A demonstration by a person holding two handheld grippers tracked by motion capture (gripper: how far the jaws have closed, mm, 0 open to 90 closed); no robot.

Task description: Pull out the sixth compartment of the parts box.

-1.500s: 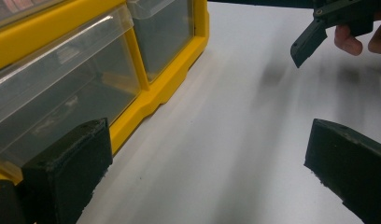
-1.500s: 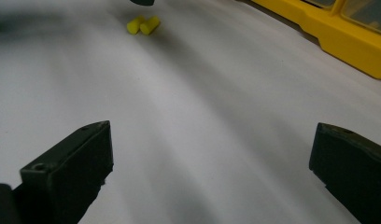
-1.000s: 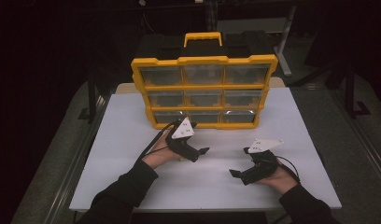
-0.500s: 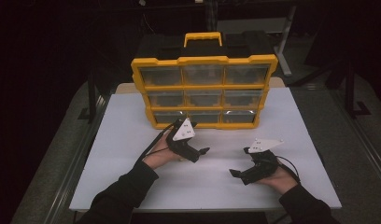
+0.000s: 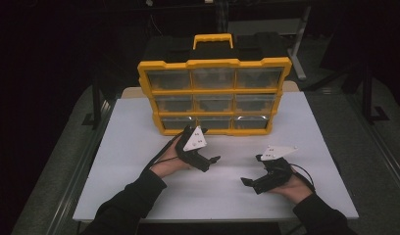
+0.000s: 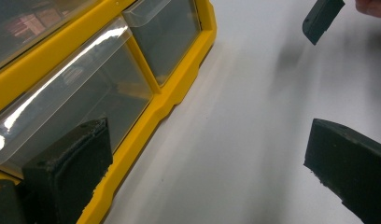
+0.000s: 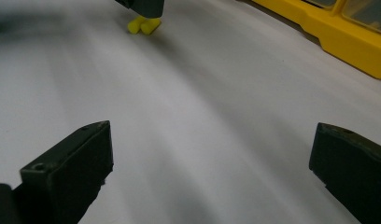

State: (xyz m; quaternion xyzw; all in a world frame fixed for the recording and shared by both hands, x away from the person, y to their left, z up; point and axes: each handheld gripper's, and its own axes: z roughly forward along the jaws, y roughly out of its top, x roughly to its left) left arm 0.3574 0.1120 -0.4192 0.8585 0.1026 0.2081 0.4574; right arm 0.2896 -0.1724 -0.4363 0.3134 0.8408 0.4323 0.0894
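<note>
A yellow organizer (image 5: 213, 62) with clear drawers and a black handle stands upright at the back of the white table (image 5: 129, 147). My left gripper (image 5: 202, 145) is open just in front of its bottom row. In the left gripper view the left gripper (image 6: 202, 182) has one jaw close to a bottom drawer (image 6: 86, 107) and the other over bare table. To the right, my right gripper (image 5: 252, 170) is open low over the table, with nothing between the jaws of the right gripper (image 7: 207, 177). Two small yellow pieces (image 7: 144, 25) lie on the table ahead of it.
The organizer's yellow base (image 7: 347, 42) runs along the upper right of the right gripper view. A black case sits behind the organizer. Dark metal stands (image 5: 369, 98) flank the table on grey floor. Both sleeved forearms enter from the table's near edge.
</note>
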